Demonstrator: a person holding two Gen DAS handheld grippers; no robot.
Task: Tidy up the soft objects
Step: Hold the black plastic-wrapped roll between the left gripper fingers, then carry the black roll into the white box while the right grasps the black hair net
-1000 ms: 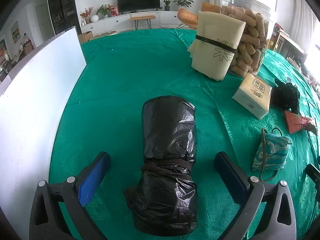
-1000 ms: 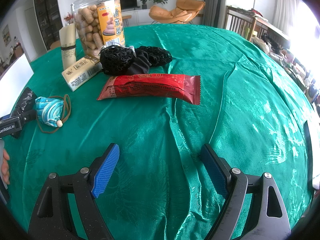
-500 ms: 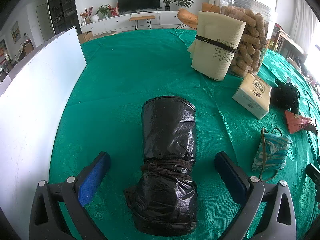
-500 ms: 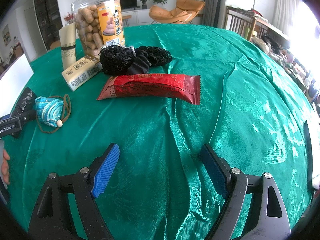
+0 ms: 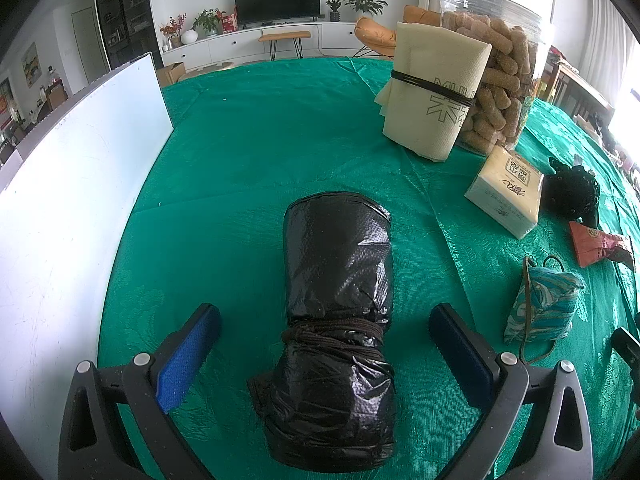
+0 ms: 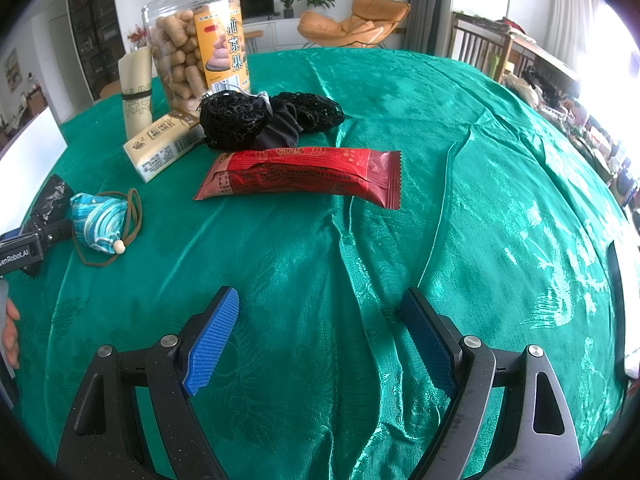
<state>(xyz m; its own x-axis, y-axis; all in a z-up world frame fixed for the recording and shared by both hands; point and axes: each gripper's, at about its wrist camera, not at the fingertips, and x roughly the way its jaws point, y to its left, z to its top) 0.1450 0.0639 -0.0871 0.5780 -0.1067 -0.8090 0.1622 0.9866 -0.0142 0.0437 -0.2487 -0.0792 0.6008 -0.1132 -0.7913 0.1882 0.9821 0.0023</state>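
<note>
The black bag roll [image 5: 340,320] lies between the left gripper's [image 5: 324,344] wide jaws, untouched; its slick plastic could slip on closing.

Snack jar [image 6: 196,44], white board [image 5: 72,184]

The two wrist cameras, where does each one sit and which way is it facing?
Left wrist: sits on the left gripper, looking forward and down along its open fingers, which straddle a black plastic bundle tied with cord on the green tablecloth.
Right wrist: sits on the right gripper, open over bare cloth, facing a red snack wrapper; a hand shows at its left edge.
Shared: the clear jar of snack sticks and blue patterned pouch.
</note>
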